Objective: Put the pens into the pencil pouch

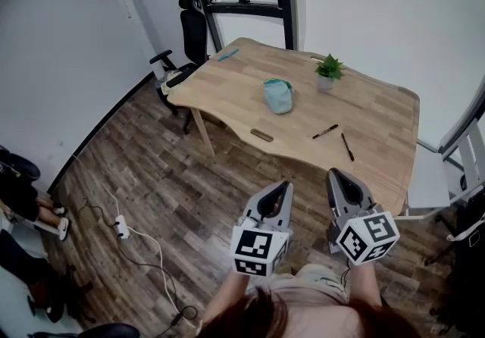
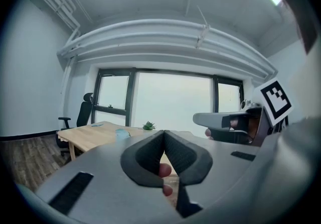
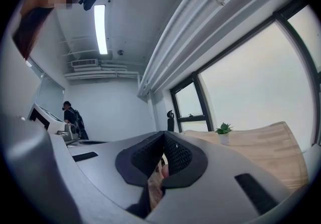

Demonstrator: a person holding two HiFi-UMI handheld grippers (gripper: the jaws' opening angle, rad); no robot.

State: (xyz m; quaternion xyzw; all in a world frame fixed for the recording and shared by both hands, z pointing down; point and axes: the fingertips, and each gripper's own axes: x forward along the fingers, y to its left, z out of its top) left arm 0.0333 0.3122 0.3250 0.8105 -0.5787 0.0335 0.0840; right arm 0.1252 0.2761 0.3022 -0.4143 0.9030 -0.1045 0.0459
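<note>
The left gripper (image 1: 283,186) and the right gripper (image 1: 338,173) are both held out in the air side by side over the floor (image 1: 167,177), short of the near edge of the table (image 1: 227,90). Each has its jaws closed tip to tip with nothing between them (each gripper's own view shows the dark pads meeting along one seam). A pen (image 1: 326,132) lies slanted on the right part of the table, not far from the near edge. A second pen (image 1: 347,147) lies just beside it to the right at a different angle, and the two do not touch. The pouch (image 1: 278,95), pale teal, sits near the middle of the table, left of the pens and apart from them; whether its mouth is open cannot be made out. A small plant (image 1: 329,71) stands behind, between the pouch and the pens. A chair (image 1: 191,29) stands at the table's far left corner.
</note>
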